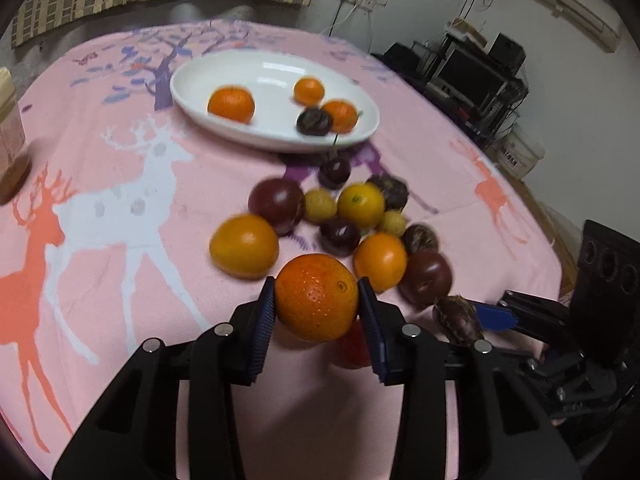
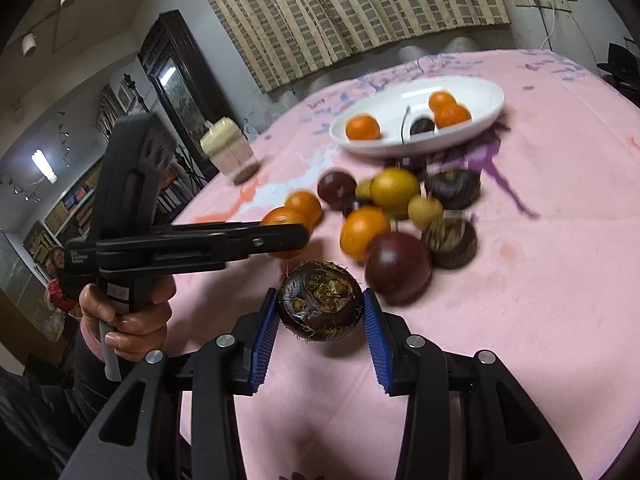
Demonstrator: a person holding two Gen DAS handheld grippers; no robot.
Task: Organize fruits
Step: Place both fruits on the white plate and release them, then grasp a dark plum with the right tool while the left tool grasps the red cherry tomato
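Left gripper (image 1: 316,300) pinches an orange (image 1: 316,298) at its widest girth, pads on opposite flanks, presumably so the round skin cannot roll out. Orange sits at the pile's near edge, well short of the plate (image 1: 200,76); nearly spherical, no clear long axis, navel facing up-right. Right gripper (image 2: 320,306) clamps a water chestnut (image 2: 320,300) nearer than the plate, tufted face toward the camera.
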